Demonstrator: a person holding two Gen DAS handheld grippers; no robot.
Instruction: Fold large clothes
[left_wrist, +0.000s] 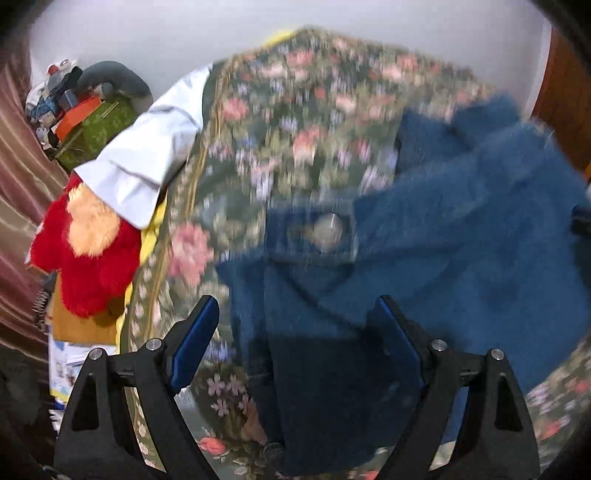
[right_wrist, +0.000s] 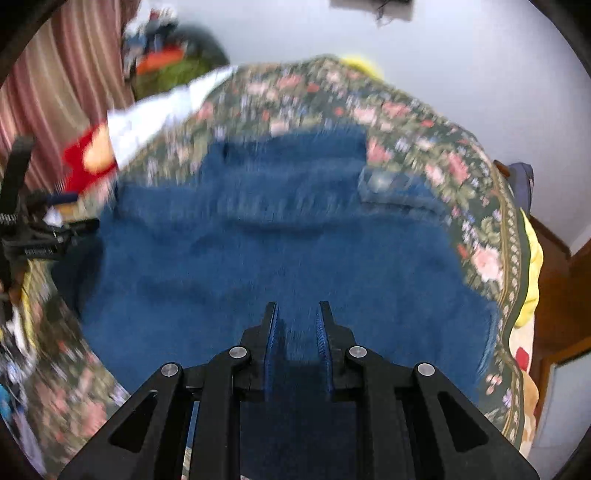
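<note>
A large blue denim garment (left_wrist: 461, 229) with a metal button (left_wrist: 327, 229) lies spread on a floral bedspread (left_wrist: 295, 122). It fills the middle of the right wrist view (right_wrist: 280, 251). My left gripper (left_wrist: 295, 314) is open, fingers wide apart over the garment's near edge by the button. My right gripper (right_wrist: 297, 317) hovers over the garment's near part, its fingers a narrow gap apart with blue cloth seen between them; whether they pinch it is unclear. The left gripper (right_wrist: 48, 236) shows at the left edge of the right wrist view. Both views are motion-blurred.
A white cloth (left_wrist: 147, 147) and a red and cream plush item (left_wrist: 88, 251) lie at the bed's left side. A pile of boxes and clutter (left_wrist: 81, 114) stands by a striped curtain (left_wrist: 18, 184). A white wall is behind; wooden furniture (right_wrist: 561, 280) is at the right.
</note>
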